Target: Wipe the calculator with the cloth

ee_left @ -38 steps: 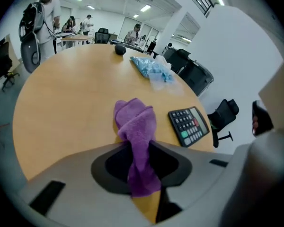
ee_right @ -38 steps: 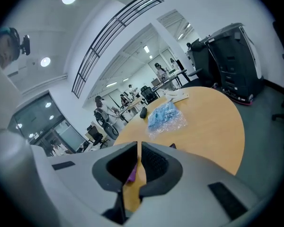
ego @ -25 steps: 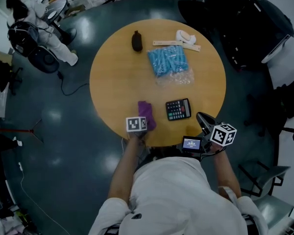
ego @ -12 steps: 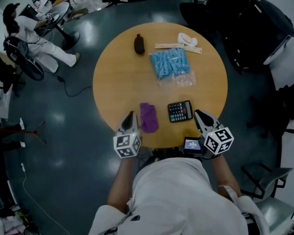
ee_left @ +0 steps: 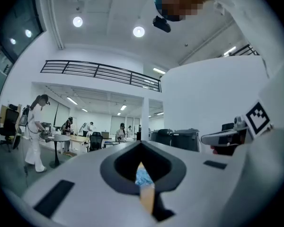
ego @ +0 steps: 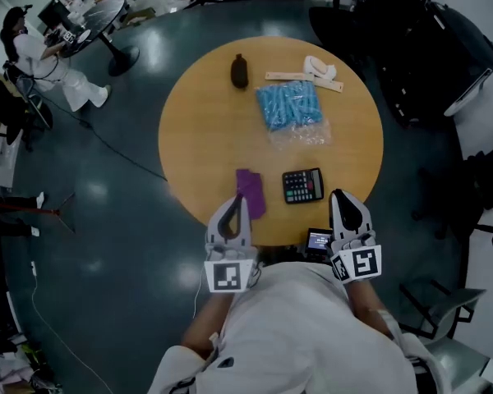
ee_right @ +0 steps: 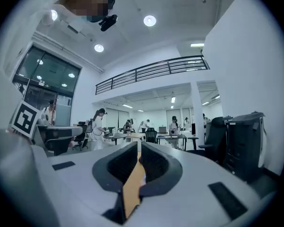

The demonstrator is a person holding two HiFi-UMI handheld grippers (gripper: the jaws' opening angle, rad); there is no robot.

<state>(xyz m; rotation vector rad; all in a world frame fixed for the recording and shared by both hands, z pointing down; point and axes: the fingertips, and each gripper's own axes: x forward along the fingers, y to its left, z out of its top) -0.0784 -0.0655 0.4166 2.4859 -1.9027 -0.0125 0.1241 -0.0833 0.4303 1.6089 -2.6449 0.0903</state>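
Round wooden table [ego: 205, 130]: crumpled purple cloth [ego: 251, 192] beside flat black calculator [ego: 302, 185], near edge; both in head view only. Left gripper [ego: 240, 199]: jaws just closed, tips meeting, empty. Right gripper [ego: 338, 194]: jaws drawn together, empty.

Standing with bare forearms [ego: 204, 322] reaching out from the torso, a person is holding a gripper in each hand, both pointing level and forward, side by side and well apart, marker cubes facing up. The left gripper [ego: 239, 200] [ee_left: 141, 144] has just been closing, its jaws meeting at the tips with nothing between them. The right gripper [ego: 343, 195] [ee_right: 138, 145] is keeping its jaws all but together (only a thin slit showing), likewise empty.
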